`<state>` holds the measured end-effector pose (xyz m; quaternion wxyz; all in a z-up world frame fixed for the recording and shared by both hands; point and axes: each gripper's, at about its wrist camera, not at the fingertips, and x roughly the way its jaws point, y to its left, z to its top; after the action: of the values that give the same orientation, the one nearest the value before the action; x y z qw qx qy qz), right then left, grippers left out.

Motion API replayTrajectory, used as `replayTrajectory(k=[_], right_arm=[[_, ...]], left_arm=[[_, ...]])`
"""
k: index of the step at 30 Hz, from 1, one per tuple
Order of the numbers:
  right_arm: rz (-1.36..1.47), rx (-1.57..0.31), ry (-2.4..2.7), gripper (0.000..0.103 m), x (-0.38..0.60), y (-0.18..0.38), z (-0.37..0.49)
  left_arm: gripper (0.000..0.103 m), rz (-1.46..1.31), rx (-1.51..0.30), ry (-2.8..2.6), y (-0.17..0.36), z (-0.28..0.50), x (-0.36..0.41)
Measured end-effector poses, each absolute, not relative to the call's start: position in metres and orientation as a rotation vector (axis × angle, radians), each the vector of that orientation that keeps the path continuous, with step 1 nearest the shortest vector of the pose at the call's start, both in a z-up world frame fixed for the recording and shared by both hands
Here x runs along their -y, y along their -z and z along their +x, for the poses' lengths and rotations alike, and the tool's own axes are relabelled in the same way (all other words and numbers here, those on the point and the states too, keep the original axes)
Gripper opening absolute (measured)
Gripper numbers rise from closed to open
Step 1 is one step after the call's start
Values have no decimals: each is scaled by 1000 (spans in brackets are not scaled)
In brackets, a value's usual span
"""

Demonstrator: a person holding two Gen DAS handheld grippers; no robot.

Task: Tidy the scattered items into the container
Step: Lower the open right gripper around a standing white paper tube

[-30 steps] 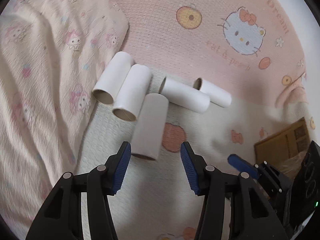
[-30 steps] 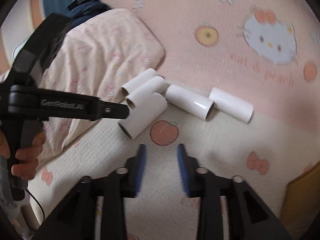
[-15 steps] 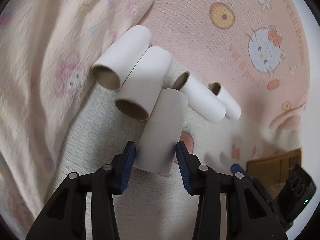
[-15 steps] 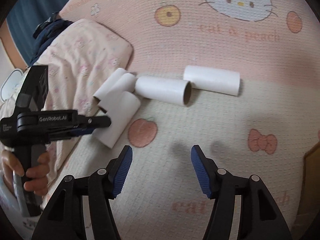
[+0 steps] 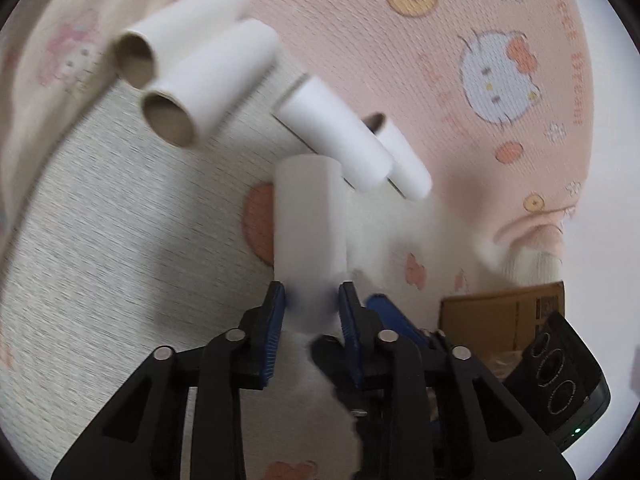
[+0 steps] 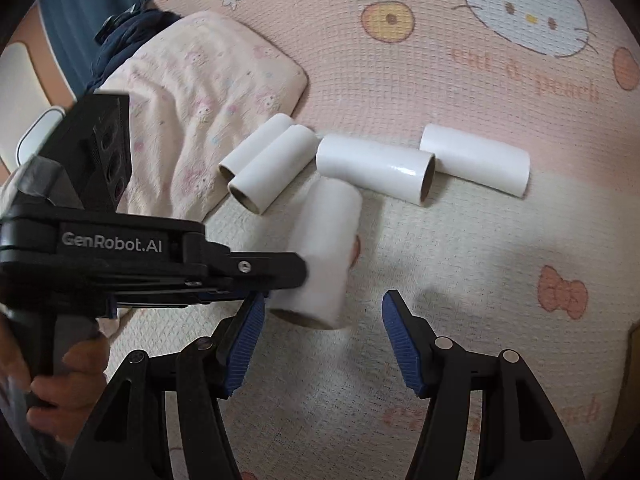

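While its jaws are closing, the left claw (image 5: pixel 312 296) is clamping the near end of a white cardboard tube (image 5: pixel 310 216). Just beside that tube, the right claw (image 6: pixel 322 316) is hanging with jaws apart, gripping nothing.

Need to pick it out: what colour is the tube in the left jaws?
White cardboard tube, brown inside; clearest in the right wrist view.

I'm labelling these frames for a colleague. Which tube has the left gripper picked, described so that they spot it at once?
On the cat-print blanket, five white cardboard tubes lie beside a pink pillow. The chosen tube is nearest the cameras, over the peach print. It alone sits between the left gripper fingers, which have just been closing on it.
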<state>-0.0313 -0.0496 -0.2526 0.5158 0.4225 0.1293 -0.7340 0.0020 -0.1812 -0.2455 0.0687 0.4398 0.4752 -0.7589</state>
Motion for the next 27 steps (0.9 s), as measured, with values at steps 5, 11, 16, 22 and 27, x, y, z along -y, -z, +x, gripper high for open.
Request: replayTrajectory(k=[5, 11, 16, 22, 27], right_arm=[[1005, -298, 1756, 59, 44, 254, -31], [1021, -346, 1766, 40, 48, 259, -36], [1070, -316, 1764, 38, 48, 262, -43], [1067, -370, 1771, 36, 42, 256, -36], [1127, -373, 1780, 30, 21, 250, -35]], left_arm=[[29, 1355, -1442, 2287, 245, -1, 172], [33, 1321, -1444, 2290, 238, 0, 177], [43, 1280, -1448, 2283, 240, 0, 185], [31, 1272, -1533, 2269, 250, -2, 172], [26, 1325, -1458, 2319, 245, -1, 150]])
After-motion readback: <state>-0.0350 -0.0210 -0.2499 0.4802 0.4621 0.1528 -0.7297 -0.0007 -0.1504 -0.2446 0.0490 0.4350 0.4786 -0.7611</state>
